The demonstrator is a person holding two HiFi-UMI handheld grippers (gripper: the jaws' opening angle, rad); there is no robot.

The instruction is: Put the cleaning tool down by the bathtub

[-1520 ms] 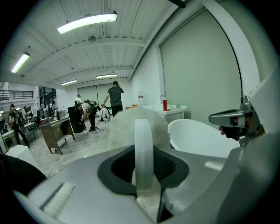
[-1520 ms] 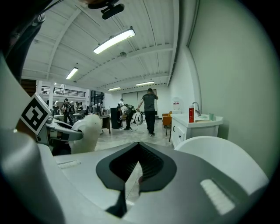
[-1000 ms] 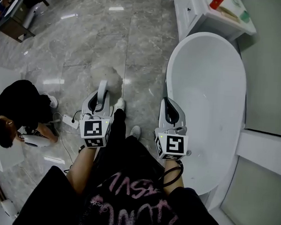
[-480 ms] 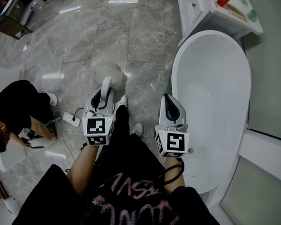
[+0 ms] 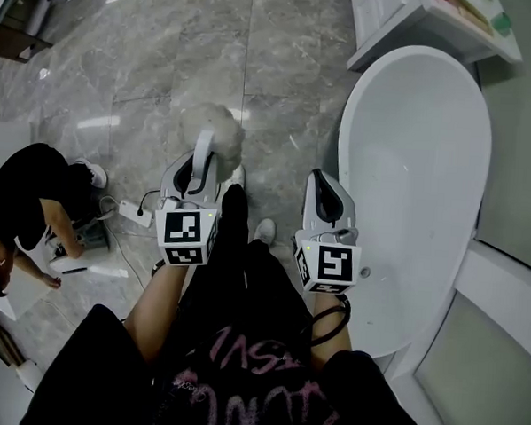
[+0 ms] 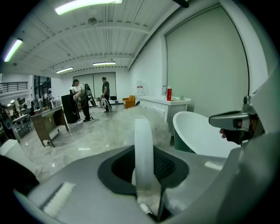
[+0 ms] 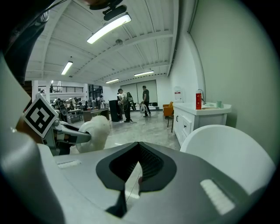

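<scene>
In the head view, the left gripper (image 5: pixel 194 179) was clamped on the white handle (image 5: pixel 202 151) of the cleaning tool (image 5: pixel 209 135), and the tool's fluffy head (image 5: pixel 215 125) stuck out past the jaws over the grey stone floor (image 5: pixel 158 59). The right gripper (image 5: pixel 323 188) was held level with the left one, just beside the rim of the white bathtub (image 5: pixel 346 158). The tool was to the left of the tub and did not touch it. A person (image 5: pixel 22 208) in black crouched on the floor at the far left. A white cabinet (image 5: pixel 391 27) stood beyond the head of the tub.

In the left gripper view, the jaws were pressed against the handle (image 6: pixel 143 148) from both sides, and it rose straight up between them. The fluffy head beyond it was blurred. The bathtub (image 6: pixel 194 129) lay to the right.

In the right gripper view, the jaws met with only a thin slit between them and held nothing. The fluffy head (image 7: pixel 95 130) showed at the left and the bathtub (image 7: pixel 227 148) at the right. A red bottle (image 7: pixel 198 101) stood on the cabinet (image 7: pixel 192 118).
</scene>
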